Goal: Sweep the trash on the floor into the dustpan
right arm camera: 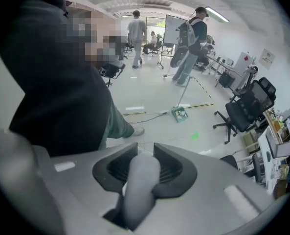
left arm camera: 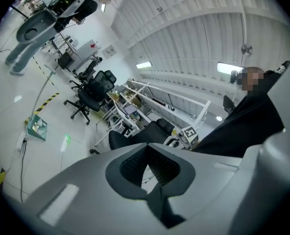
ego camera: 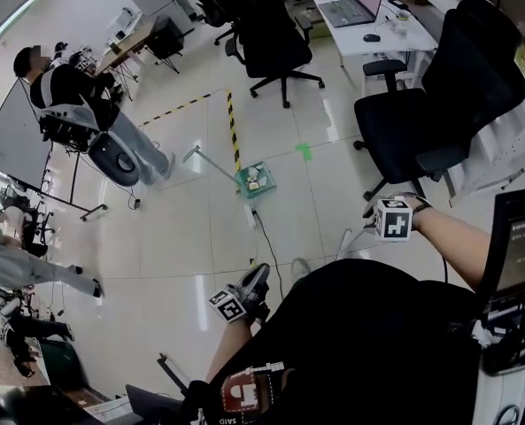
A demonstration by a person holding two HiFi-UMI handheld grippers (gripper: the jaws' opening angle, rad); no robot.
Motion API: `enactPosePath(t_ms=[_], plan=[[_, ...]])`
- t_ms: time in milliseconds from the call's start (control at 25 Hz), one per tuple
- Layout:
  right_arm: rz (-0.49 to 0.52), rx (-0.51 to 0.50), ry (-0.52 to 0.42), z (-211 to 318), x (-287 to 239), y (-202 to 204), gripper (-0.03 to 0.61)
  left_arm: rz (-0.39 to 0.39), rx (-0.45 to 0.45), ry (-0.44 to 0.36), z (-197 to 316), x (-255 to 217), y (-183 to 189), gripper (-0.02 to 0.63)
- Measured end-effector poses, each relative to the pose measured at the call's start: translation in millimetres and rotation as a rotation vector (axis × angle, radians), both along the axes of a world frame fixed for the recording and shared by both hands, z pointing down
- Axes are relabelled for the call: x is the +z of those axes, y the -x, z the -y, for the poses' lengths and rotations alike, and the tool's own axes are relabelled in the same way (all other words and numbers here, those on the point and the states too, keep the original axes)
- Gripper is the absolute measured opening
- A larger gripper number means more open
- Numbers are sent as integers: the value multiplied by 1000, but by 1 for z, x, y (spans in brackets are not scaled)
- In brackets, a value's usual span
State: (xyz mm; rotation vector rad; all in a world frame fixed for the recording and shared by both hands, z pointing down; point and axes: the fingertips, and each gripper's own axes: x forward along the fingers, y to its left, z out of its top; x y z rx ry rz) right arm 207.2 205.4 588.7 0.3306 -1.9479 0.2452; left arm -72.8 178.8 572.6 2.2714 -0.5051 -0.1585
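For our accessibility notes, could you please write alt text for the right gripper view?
The right gripper is shut on a grey handle. Beyond it, a green dustpan sits on the pale floor by striped tape, with a black office chair at right.

We see the green dustpan [ego camera: 244, 185] resting on the pale floor [ego camera: 182, 228] at the near end of the yellow-and-black tape line [ego camera: 234, 131], its long thin handle slanting up and away. Small pale trash [ego camera: 256, 178] sits inside it. Our right tongs [right arm camera: 144, 163] clamp a grey rod [right arm camera: 137, 190]
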Motion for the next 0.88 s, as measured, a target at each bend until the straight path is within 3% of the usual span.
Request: enactPosePath(t_ms=[120,360,640,880], plan=[[11,-14,18,-36,2,-11,98,29,8,-10,-33,-16,-13,-2],[41,-11,59,-87,13,-17,98,83,-6,-5,-67,-32,-6,-2],[44,41,56,-97,22,-17,97,98,49,-4,-77,-28,-7,-2],[16,150,9,-78,25,-3,98,60,111,-22,-66,-17,9,-2]])
